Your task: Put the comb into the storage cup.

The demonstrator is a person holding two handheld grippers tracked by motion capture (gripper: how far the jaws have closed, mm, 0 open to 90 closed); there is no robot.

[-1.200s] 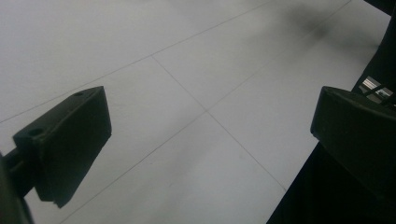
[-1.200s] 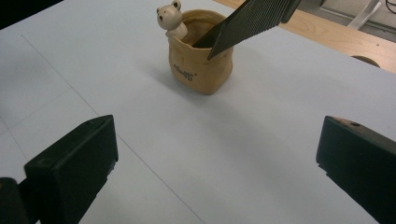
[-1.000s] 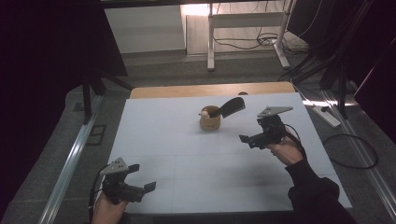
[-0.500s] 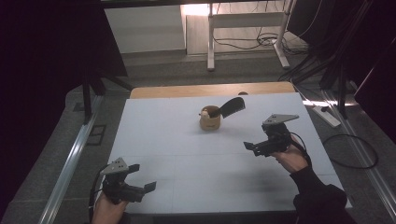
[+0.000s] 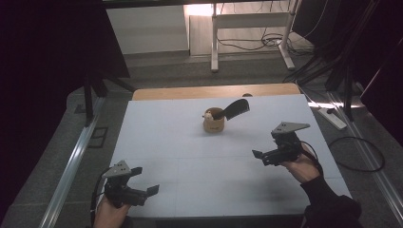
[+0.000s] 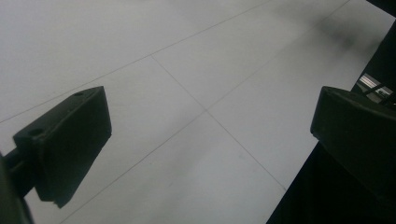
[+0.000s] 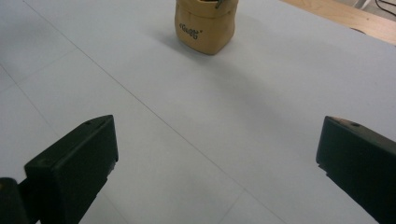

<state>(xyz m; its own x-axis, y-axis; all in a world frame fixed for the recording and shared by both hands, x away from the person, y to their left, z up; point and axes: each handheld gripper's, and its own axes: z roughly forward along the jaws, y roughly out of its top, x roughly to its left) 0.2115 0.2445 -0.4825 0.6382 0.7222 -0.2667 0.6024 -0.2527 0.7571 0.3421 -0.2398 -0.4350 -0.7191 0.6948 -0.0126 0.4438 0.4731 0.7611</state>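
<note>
- Right gripper (image 5: 266, 157): held above the right part of the table (image 5: 161, 137), jaws spread wide and empty; in the right gripper view (image 7: 217, 163) nothing lies between them.
- Left gripper (image 5: 142, 187): low at the near left corner, jaws likewise spread and empty; in the left gripper view (image 6: 210, 140) it looks onto bare white tabletop at the near edge.
- Tan cup (image 5: 214, 122): stands upright toward the far middle of the table, with a black utensil (image 5: 236, 108) leaning out of it to the right. In the right gripper view the tan cup (image 7: 204, 25) sits far ahead of the jaws, well apart.
- Progress, as judged: the utensil appears seated in the cup and neither gripper touches either thing, so the placing seems done; no further step is evident.
- Relation: the cup lies to the far left of the right gripper, and far right of the left gripper.
</note>
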